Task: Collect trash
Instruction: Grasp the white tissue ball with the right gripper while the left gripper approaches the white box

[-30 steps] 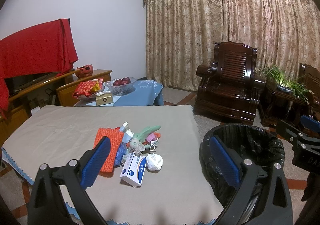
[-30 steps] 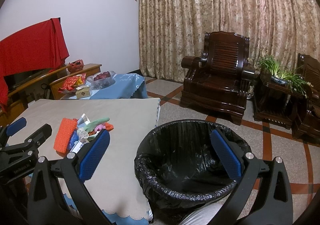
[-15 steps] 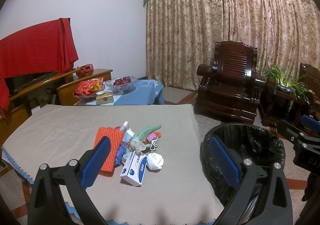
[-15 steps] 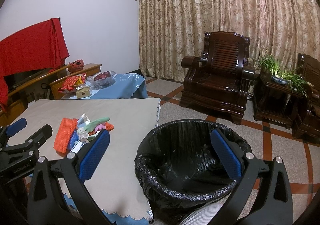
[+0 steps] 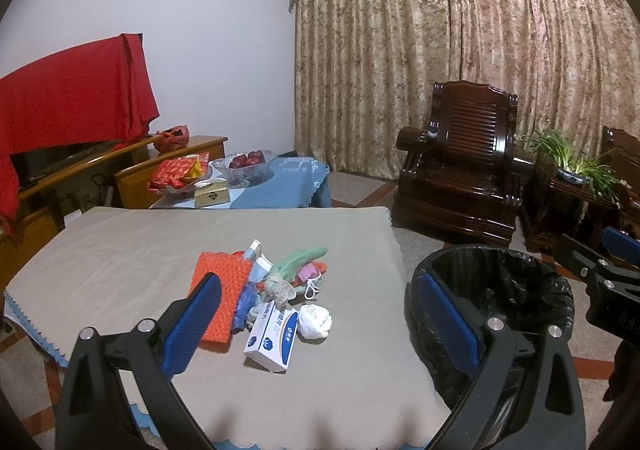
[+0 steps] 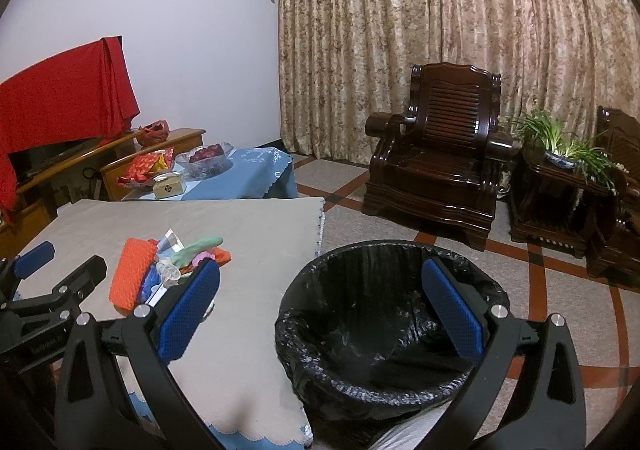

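A pile of trash lies on the beige-clothed table (image 5: 120, 250): an orange knit pad (image 5: 222, 290), a white and blue box (image 5: 272, 334), a white crumpled wad (image 5: 315, 321), a green wrapper (image 5: 300, 258) and small bits. The pile also shows in the right wrist view (image 6: 168, 266). A bin lined with a black bag (image 6: 380, 326) stands on the floor right of the table (image 5: 520, 282). My left gripper (image 5: 320, 314) is open and empty, held above the near table edge short of the pile. My right gripper (image 6: 320, 310) is open and empty above the bin's near rim.
A low table with a blue cloth (image 5: 280, 186) carries a fruit bowl and a gold box behind the main table. A dark wooden armchair (image 5: 460, 170) and a side table with a plant (image 5: 568, 170) stand at the right. A red cloth (image 5: 68, 90) drapes a cabinet at left.
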Demonstrator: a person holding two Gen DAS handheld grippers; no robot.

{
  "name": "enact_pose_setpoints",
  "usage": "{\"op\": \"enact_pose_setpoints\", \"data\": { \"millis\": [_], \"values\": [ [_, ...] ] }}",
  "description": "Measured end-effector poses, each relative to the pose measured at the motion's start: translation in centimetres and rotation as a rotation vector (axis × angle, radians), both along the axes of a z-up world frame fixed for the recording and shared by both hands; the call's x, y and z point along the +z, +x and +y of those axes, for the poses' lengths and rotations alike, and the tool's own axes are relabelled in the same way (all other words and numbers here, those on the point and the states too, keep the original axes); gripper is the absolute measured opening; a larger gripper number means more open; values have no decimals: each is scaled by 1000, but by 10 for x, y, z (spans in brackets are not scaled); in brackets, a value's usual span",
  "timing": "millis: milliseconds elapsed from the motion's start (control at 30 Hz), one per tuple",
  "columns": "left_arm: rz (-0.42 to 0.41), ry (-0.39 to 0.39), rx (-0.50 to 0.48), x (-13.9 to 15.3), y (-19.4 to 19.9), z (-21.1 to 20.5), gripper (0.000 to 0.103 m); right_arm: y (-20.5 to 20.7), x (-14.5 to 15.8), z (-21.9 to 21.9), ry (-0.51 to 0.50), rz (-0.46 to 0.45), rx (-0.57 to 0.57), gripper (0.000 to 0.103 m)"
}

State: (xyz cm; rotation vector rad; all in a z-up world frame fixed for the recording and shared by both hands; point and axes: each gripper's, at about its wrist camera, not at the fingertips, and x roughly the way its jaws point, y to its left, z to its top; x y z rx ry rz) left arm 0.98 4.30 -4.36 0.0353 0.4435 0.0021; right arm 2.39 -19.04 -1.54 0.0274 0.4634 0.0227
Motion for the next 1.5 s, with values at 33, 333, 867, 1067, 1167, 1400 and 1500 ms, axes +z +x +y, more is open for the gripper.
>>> {"op": "enact_pose_setpoints", "data": {
  "millis": [33,333,867,1067,1167,1400,1500],
  "values": [
    [0,2,4,-2,0,4,97,2,-1,2,0,2,4,98],
    [9,15,104,-16,17,59,97,44,-27,54,-2,42,97,98],
    [104,5,212,-77,48,150,97,133,-128,152,-18,227,261,98],
    [144,-32,218,-92,60,161,95,157,-160,172,-46,290,280,93],
    [154,-44,219,-97,64,166,94,166,-170,180,-69,319,296,81],
    [176,-72,202,-104,72,166,94,180,-186,191,-64,386,344,67],
    [190,-72,193,-106,75,161,94,182,-189,195,-41,410,385,54]
  ]
}}
